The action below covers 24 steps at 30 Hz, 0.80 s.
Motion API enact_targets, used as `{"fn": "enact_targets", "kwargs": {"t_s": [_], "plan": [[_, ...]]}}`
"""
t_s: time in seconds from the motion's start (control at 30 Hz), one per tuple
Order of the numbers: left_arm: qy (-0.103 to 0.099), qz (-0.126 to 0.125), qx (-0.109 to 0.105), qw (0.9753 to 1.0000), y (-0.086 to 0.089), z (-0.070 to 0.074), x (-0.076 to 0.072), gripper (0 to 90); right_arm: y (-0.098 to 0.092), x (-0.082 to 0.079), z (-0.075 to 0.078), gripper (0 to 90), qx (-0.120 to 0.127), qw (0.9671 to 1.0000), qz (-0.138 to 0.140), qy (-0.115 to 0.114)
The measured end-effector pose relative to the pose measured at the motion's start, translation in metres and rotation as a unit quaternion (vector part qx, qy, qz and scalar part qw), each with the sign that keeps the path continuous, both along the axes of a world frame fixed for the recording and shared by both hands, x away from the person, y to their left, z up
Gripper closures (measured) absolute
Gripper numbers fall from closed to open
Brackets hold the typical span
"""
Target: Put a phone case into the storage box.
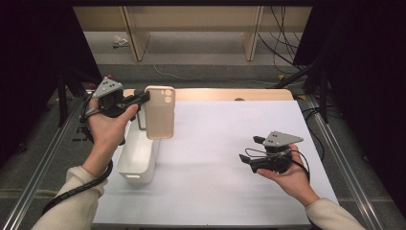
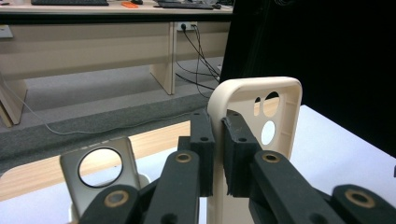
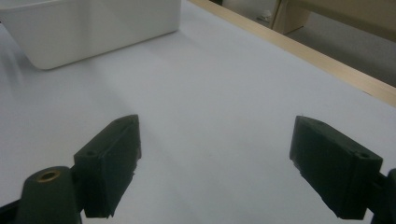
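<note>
In left gripper (image 2: pixel 218 149): unmarked phone case (image 2: pixel 275 91).

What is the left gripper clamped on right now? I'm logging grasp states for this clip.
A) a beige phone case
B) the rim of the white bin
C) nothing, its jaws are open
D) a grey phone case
A: in the left gripper view, the left gripper has its jaws closed on the side wall of the beige phone case, held upright above the white bin in the high view.

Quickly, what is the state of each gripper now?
Left gripper: closed on the beige phone case.
Right gripper: open, holding nothing.
</note>
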<state>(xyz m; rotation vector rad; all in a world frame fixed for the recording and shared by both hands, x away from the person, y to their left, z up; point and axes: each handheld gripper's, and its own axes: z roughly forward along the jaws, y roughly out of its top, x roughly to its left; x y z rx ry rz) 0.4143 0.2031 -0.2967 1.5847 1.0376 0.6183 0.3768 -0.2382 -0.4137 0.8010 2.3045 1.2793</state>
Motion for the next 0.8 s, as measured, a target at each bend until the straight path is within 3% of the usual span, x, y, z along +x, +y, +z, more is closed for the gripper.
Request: {"fn": "enact_targets", "kwargs": {"t_s": [0.8], "plan": [[-0.006, 0.015, 0.009, 0.9998, 0.022, 0.002, 0.008, 83.5, -0.003, -0.003, -0.001, 17.2, 0.006, 1.0000, -0.005, 0.006]]}}
